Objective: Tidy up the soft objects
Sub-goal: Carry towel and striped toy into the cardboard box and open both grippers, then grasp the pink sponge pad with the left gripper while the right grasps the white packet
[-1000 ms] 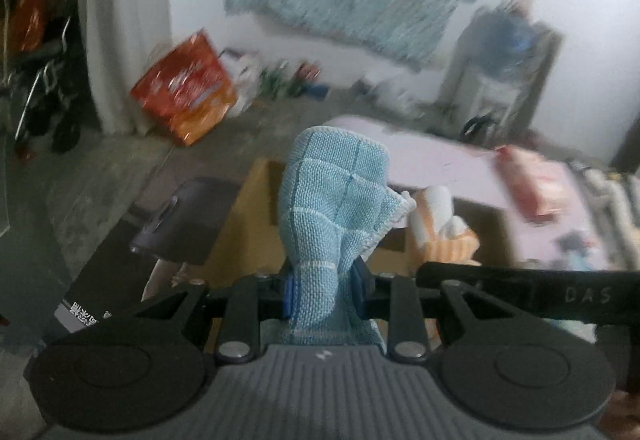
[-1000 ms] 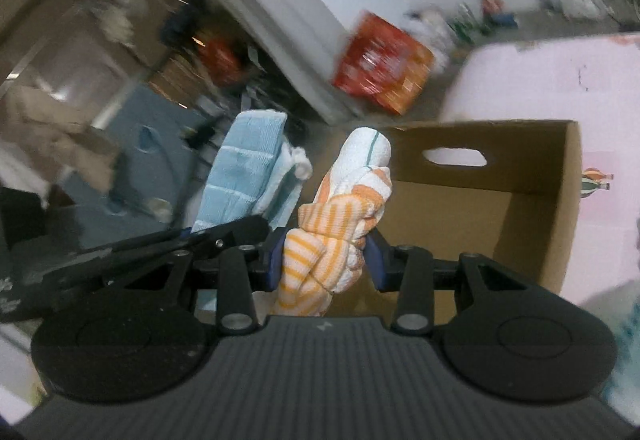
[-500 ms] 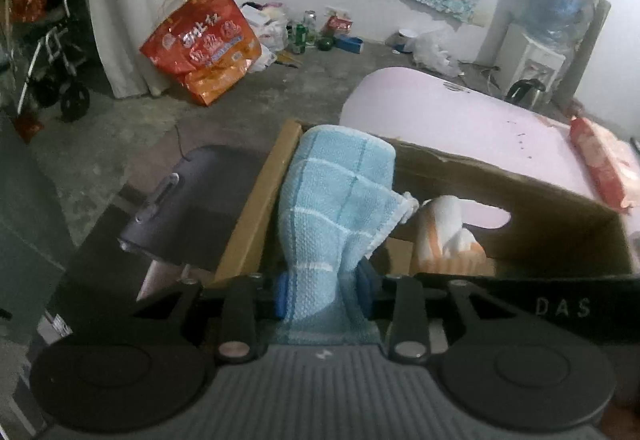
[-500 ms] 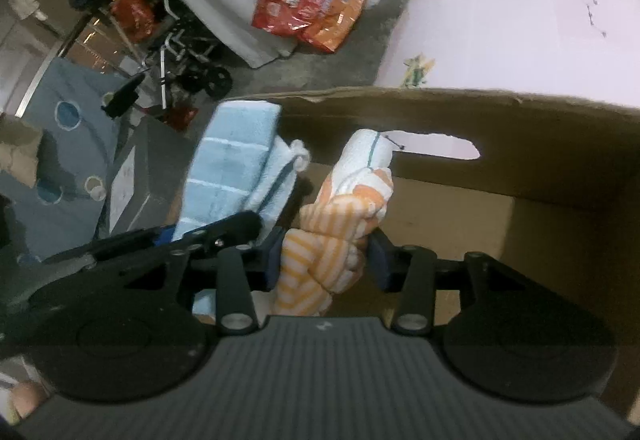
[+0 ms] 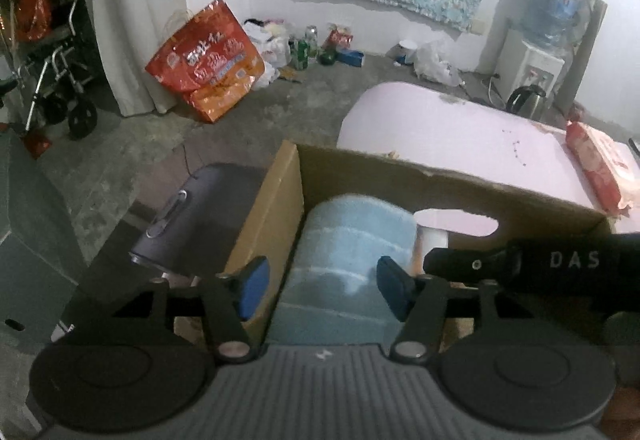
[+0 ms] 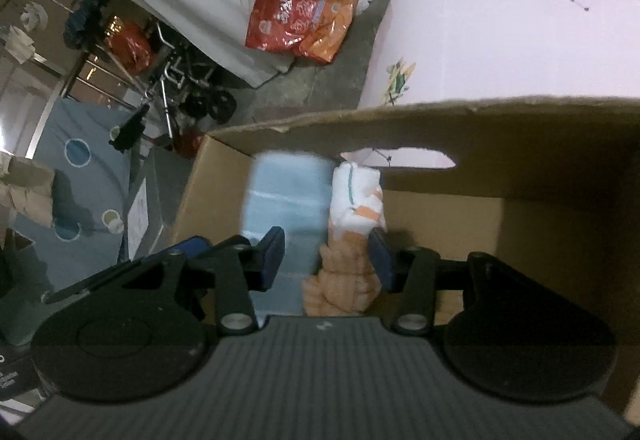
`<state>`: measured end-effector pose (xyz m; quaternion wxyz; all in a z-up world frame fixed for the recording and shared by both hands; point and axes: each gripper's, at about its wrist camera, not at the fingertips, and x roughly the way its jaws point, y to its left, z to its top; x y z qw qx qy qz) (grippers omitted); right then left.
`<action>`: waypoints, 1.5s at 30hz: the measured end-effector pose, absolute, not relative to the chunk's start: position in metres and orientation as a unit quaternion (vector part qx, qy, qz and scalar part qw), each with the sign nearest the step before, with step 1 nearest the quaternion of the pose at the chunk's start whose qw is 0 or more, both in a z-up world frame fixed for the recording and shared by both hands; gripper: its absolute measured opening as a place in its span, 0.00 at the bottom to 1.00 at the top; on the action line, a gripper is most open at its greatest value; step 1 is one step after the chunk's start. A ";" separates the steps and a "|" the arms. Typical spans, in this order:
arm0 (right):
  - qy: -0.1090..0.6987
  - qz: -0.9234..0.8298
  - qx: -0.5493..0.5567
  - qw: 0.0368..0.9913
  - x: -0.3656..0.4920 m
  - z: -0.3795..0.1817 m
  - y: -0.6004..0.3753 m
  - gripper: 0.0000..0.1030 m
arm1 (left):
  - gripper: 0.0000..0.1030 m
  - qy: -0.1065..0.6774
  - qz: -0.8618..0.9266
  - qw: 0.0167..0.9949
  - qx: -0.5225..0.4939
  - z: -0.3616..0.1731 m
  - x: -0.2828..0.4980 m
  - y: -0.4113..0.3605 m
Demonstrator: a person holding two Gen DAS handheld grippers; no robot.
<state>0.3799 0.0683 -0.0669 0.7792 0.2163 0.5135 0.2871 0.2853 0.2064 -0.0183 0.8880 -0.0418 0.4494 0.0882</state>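
Cardboard box (image 5: 280, 224) fills the left wrist view, and a blue towel (image 5: 352, 240) sits inside against its left wall. The left gripper (image 5: 324, 286) is spread wide around the towel, pads clear of it.

From the right wrist, the right gripper (image 6: 330, 254) is open too; an orange-and-white cloth (image 6: 354, 220) stands in the box (image 6: 520, 152) beside the blue towel (image 6: 288, 192), touching the right pad.

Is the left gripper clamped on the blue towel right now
No, the left gripper stands open, its blue pads apart on either side of the blue towel inside the cardboard box.
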 end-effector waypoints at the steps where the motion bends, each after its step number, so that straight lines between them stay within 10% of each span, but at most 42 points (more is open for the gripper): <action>1: 0.510 0.287 0.217 0.781 0.382 -0.066 0.068 0.45 | 0.60 0.446 0.091 0.889 -0.038 -0.016 0.283 0.204; 23: 0.356 0.370 0.256 0.819 0.200 0.093 -0.144 0.51 | 0.94 0.319 -0.050 0.942 -0.085 0.113 0.106 0.107; 37: 0.331 0.204 0.376 0.841 0.002 -0.023 -0.386 0.64 | 0.93 0.317 -0.240 0.915 -0.066 0.039 0.034 -0.049; 45: 0.344 0.132 0.379 0.849 0.011 -0.074 -0.419 0.57 | 0.62 0.370 -0.272 0.888 -0.002 -0.015 0.056 -0.139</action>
